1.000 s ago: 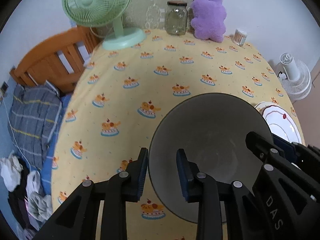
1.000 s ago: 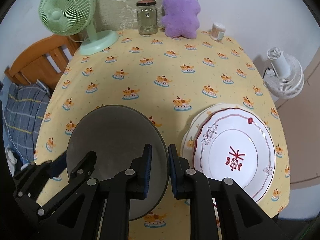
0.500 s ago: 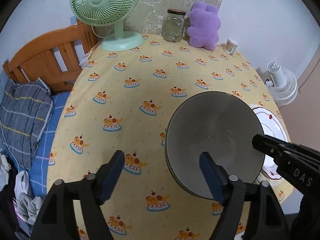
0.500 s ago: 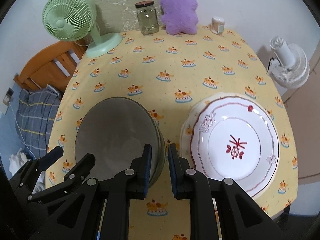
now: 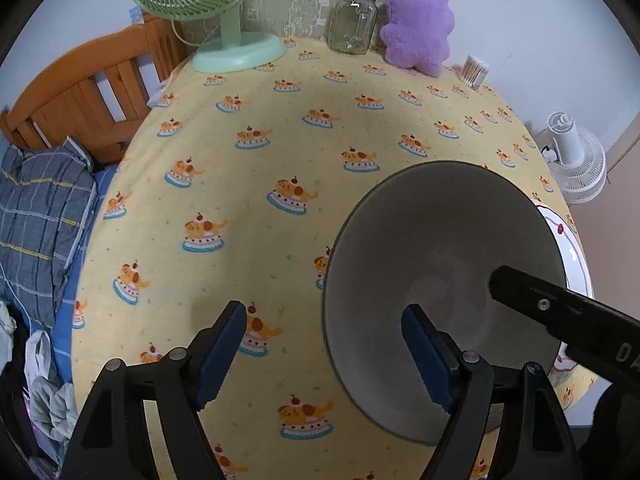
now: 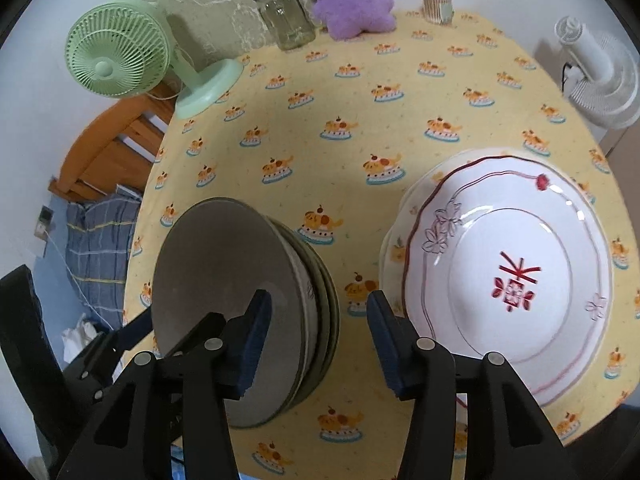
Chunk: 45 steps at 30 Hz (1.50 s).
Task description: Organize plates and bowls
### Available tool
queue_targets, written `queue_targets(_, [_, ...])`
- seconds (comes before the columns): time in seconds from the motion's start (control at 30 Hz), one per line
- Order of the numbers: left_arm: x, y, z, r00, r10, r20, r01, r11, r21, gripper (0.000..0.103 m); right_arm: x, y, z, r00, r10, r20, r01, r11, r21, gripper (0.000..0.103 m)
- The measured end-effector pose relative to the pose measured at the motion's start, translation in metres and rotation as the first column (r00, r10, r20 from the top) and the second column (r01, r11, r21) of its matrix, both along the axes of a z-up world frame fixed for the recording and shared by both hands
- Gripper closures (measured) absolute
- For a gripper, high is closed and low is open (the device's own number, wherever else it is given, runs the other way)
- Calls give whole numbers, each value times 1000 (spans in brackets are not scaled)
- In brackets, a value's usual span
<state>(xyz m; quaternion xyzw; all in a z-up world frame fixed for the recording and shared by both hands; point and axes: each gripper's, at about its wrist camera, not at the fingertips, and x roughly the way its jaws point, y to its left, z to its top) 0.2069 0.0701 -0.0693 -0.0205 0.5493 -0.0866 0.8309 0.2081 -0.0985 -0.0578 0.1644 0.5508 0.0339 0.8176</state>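
Grippers, left (image 5: 322,350) and right (image 6: 318,334), gape wide, holding nothing

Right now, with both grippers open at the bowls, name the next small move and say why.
Probably back both grippers away. The left gripper and right gripper stand open, holding nothing, and the grey bowl already sits nested on the bowl stack beside the stacked plates.

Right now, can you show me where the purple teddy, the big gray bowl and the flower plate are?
purple teddy (image 5: 418,28), left wrist view, fluffy belly.
gray bowl (image 5: 436,240), left wrist view, inside wall.
flower plate (image 6: 516,248), right wrist view, flat white centre.
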Motion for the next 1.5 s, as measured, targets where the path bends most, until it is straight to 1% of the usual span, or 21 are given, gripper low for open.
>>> queue_targets(0.07, [3,-3,-3,1000,8,-12,-8,1000,2,22,7,2,-7,999,29,-16,-29,1000,11,50])
queue_targets(0.1, [4,-3,-3,1000,12,-15,-12,1000,3,22,10,3,-10,999,40,-23,-39,999,21,54])
queue_targets(0.13, [5,-4,-4,1000,19,-17,-19,1000,3,22,14,2,-13,998,50,-32,-49,998,28,60])
queue_targets(0.17, [7,-5,-4,1000,23,-19,-23,1000,5,22,16,2,-15,998,57,-38,-56,998,28,62])
queue_targets(0.2, [8,-6,-4,999,26,-21,-26,1000,10,22,19,1,-18,997,67,-48,-66,998,23,68])
queue_targets(0.23, [9,-6,-4,999,32,-22,-31,999,16,22,21,0,-20,996,78,-50,-76,996,40,72])
queue_targets(0.3, [12,-6,-4,999,43,-26,-43,999,25,22,23,-2,-24,993,105,-49,-101,992,75,73])
queue_targets(0.4, [12,-10,-7,999,38,-36,-36,998,56,22,25,-3,-29,989,143,-47,-138,986,93,74])
queue_targets(0.5, [13,-15,-12,999,23,-49,-20,998,60,21,24,-3,-32,986,165,-30,-161,982,99,74])
queue_targets(0.53, [12,-16,-12,999,15,-38,-12,998,61,22,24,-3,-32,986,166,-30,-162,981,107,73])
queue_targets(0.6, [14,-21,-12,999,-5,-35,7,999,48,24,24,-4,-36,986,160,-43,-154,980,126,70])
queue_targets(0.7, [18,-20,-13,999,-33,-28,34,999,12,23,26,-9,-41,990,128,-63,-115,977,182,68])
queue_targets(0.73, [20,-20,-14,999,-47,-26,47,999,2,23,25,-9,-41,991,119,-62,-105,978,183,68])
queue_targets(0.83, [24,-16,-15,996,-88,-30,87,996,-30,24,22,-6,-38,995,75,-68,-63,985,163,68])
queue_targets(0.87, [26,-16,-16,993,-112,-43,110,993,-52,27,21,-5,-38,995,58,-75,-45,986,160,67])
queue_targets(0.93, [26,-18,-15,987,-153,-46,149,985,-85,36,19,-3,-36,997,42,-72,-31,990,140,67])
queue_targets(0.97, [24,-20,-15,983,-176,-46,170,979,-112,45,19,-1,-36,997,38,-69,-29,991,127,67])
queue_targets(1.03, [24,-19,-14,983,-175,-49,168,978,-128,46,18,-1,-35,997,18,-74,-9,993,118,66])
queue_targets(1.23, [24,-16,-11,974,-218,-61,207,967,-149,48,15,5,-30,997,-17,-77,21,998,62,66])
queue_targets(1.37, [21,-15,-10,969,-237,-62,226,963,-148,48,10,4,-31,994,-59,-94,66,995,75,65])
queue_targets(1.5, [18,-14,-10,966,-251,-63,238,958,-160,48,4,8,-29,992,-79,-99,85,994,65,65])
